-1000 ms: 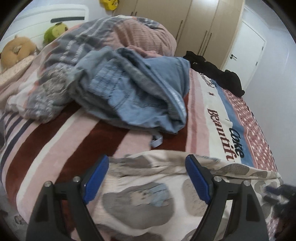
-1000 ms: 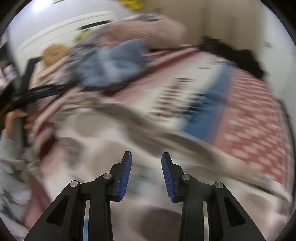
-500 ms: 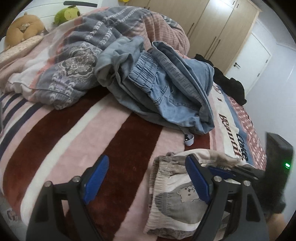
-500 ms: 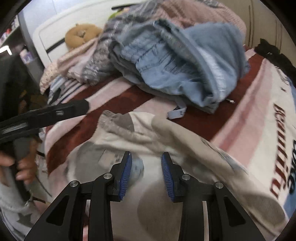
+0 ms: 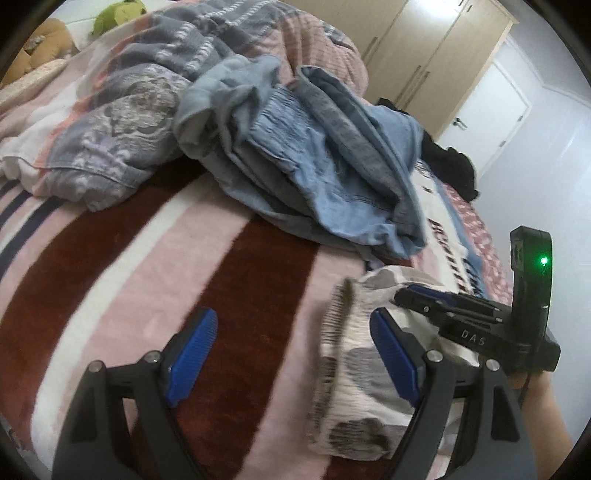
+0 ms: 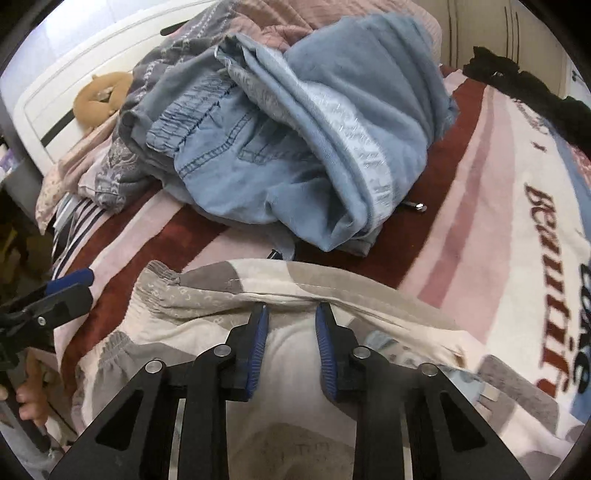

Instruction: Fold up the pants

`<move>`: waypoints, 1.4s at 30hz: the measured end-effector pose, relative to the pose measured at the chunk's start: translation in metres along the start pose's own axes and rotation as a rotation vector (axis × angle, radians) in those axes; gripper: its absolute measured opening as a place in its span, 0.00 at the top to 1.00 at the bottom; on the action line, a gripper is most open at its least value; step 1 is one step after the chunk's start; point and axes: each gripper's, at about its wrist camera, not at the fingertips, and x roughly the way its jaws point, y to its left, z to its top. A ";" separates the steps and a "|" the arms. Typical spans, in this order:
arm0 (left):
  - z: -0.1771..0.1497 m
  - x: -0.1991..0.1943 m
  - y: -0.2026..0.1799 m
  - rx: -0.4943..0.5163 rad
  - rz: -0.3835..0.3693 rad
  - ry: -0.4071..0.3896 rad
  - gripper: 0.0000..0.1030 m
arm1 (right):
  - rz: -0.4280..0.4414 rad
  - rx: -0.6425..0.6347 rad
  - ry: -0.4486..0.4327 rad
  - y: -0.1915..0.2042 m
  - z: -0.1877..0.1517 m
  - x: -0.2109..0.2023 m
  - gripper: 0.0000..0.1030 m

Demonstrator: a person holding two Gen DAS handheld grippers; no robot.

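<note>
Cream pants with grey patches [image 6: 207,295] lie folded on the striped blanket at the near edge of the bed; they also show in the left wrist view [image 5: 354,373]. My right gripper [image 6: 291,332] sits on top of the folded pants, jaws partly open, with nothing pinched between them. It shows in the left wrist view [image 5: 417,295] resting on the pants. My left gripper [image 5: 291,350] is wide open and empty, over the bare blanket just left of the pants' elastic waistband [image 5: 336,314]. It appears at the left edge of the right wrist view [image 6: 70,284].
A heap of blue denim clothes [image 5: 314,166] [image 6: 288,147] lies behind the pants. A grey patterned quilt [image 5: 122,122] is at the back left, with plush toys [image 5: 114,18] by the headboard. Dark clothes [image 5: 447,162] lie at the far right. Wardrobes and a door stand behind.
The left gripper swung left off the pants onto bare blanket. The right gripper came in over the pants and settled on the folded stack, jaws unchanged.
</note>
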 end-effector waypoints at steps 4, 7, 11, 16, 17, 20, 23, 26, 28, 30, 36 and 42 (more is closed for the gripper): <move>-0.005 -0.006 -0.010 -0.001 -0.081 0.009 0.16 | -0.015 0.017 -0.040 -0.013 -0.015 -0.046 0.71; -0.011 -0.011 -0.017 -0.007 -0.123 0.023 0.15 | -0.036 0.052 -0.086 -0.036 -0.047 -0.097 0.66; -0.023 -0.017 -0.020 -0.048 -0.130 0.055 0.15 | -0.125 0.093 -0.142 -0.066 -0.104 -0.162 0.61; -0.045 -0.024 -0.021 -0.138 -0.155 0.081 0.15 | -0.198 0.145 -0.221 -0.094 -0.177 -0.228 0.57; -0.050 -0.023 -0.023 -0.146 -0.152 0.090 0.15 | -0.206 0.152 -0.231 -0.097 -0.187 -0.235 0.57; -0.068 -0.015 -0.026 -0.194 -0.142 0.131 0.15 | -0.214 0.169 -0.257 -0.106 -0.217 -0.256 0.57; -0.083 -0.007 -0.027 -0.266 -0.194 0.158 0.15 | -0.209 0.170 -0.263 -0.109 -0.233 -0.263 0.57; -0.092 0.000 -0.034 -0.316 -0.237 0.172 0.15 | -0.193 0.170 -0.276 -0.113 -0.245 -0.271 0.57; -0.090 0.004 -0.044 -0.294 -0.211 0.147 0.15 | -0.178 0.176 -0.288 -0.115 -0.250 -0.274 0.57; -0.085 0.011 -0.050 -0.293 -0.173 0.117 0.15 | -0.173 0.182 -0.300 -0.117 -0.256 -0.280 0.57; -0.065 0.027 -0.049 -0.340 -0.017 0.055 0.72 | -0.185 0.226 -0.324 -0.131 -0.282 -0.300 0.57; -0.057 0.004 -0.032 -0.385 -0.029 -0.052 0.94 | -0.210 0.273 -0.326 -0.144 -0.302 -0.312 0.57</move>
